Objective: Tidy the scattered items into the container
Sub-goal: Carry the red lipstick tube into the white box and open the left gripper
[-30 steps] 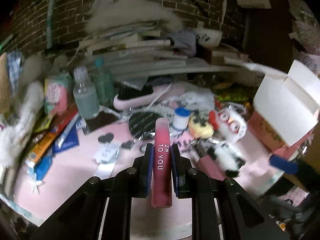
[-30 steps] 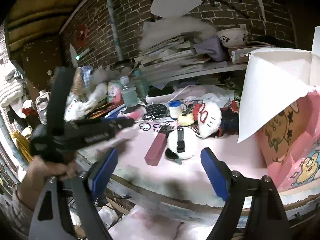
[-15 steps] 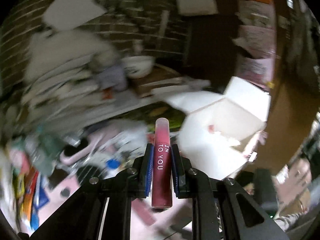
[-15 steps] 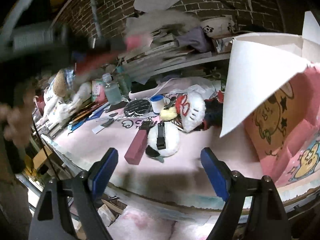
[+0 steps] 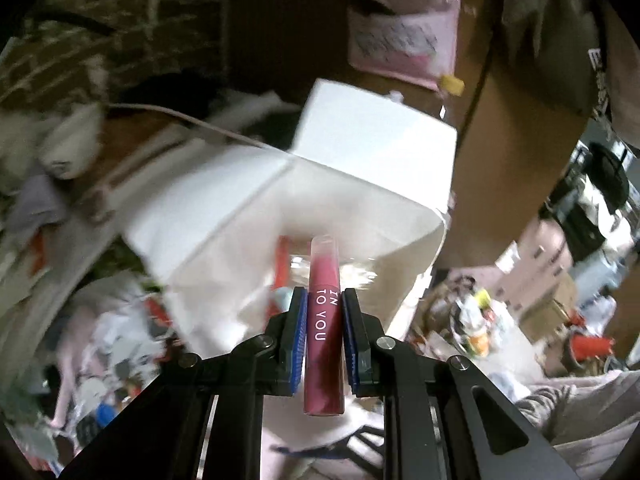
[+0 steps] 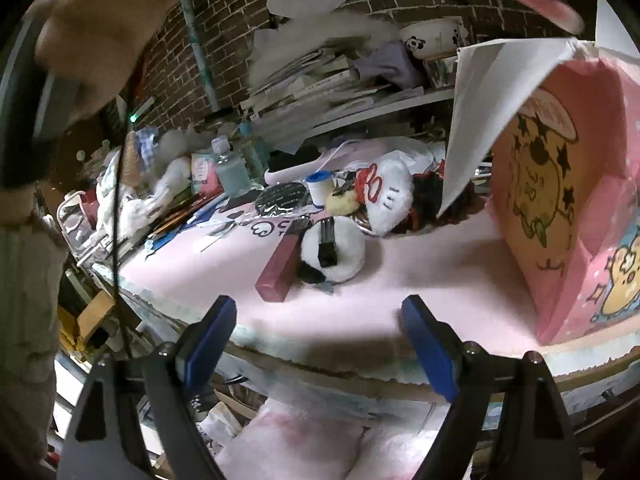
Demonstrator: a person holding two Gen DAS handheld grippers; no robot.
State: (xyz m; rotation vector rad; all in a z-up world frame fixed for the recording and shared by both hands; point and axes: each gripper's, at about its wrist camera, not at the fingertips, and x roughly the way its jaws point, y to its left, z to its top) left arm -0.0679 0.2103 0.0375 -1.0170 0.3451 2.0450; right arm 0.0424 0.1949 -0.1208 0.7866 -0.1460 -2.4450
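My left gripper (image 5: 324,300) is shut on a pink lip gloss tube (image 5: 324,344) printed "IN TO YOU". It hangs over the open top of the white-lined carton (image 5: 224,216), whose flaps stand up; a few items show blurred inside. In the right wrist view the same carton (image 6: 560,184) is pink with cartoon prints and stands at the right of the pink table (image 6: 420,280). My right gripper (image 6: 318,330) is open at the table's front edge, nothing between its fingers. A dark red box (image 6: 278,270) and a black-and-white plush (image 6: 334,254) lie beyond it.
A person's hand (image 6: 104,28) crosses the upper left of the right wrist view. More clutter sits behind: a white plush with red glasses (image 6: 386,196), a blue-capped jar (image 6: 319,186), bottles (image 6: 228,166), stacked books (image 6: 320,76) and a panda bowl (image 6: 432,36) against a brick wall.
My left gripper has swung right and up from over the cluttered table to above the open carton, rolling as it went, still gripping the tube. The right gripper has stayed put.
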